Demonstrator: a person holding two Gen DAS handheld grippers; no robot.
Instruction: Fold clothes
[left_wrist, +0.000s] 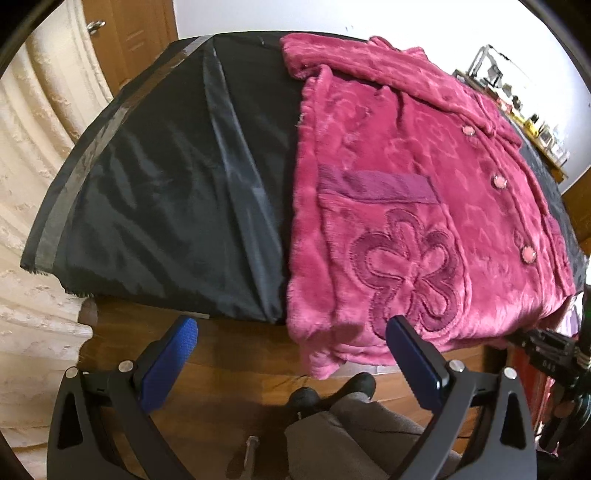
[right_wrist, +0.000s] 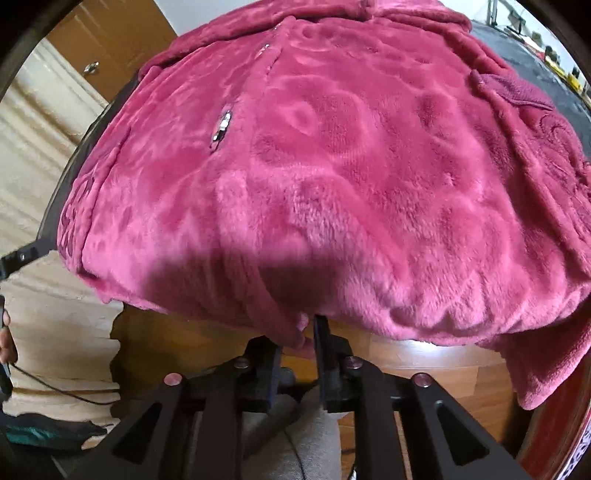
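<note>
I see the pink fleece jacket (left_wrist: 399, 206) lying front-up on the black cloth (left_wrist: 155, 192) that covers the table, with its near hem draped over the near table edge. The left gripper (left_wrist: 291, 354) hangs in front of that edge with its blue pads (left_wrist: 168, 363) spread wide and nothing between them; its right pad sits just below the flower pocket (left_wrist: 406, 266). The right gripper (right_wrist: 308, 343) has its jaws drawn almost together on a fold of the jacket's near hem, which I read as a pinch grip on the fabric. I judge the garment thick, soft and fairly heavy for clothing: it will sag and stretch rather than hold a line, and the plush pile may slip from a shallow bite. I recommend taking hold deep on the doubled hem or side seam, clear of the buttons (left_wrist: 500, 181), and lifting both corners evenly.
</note>
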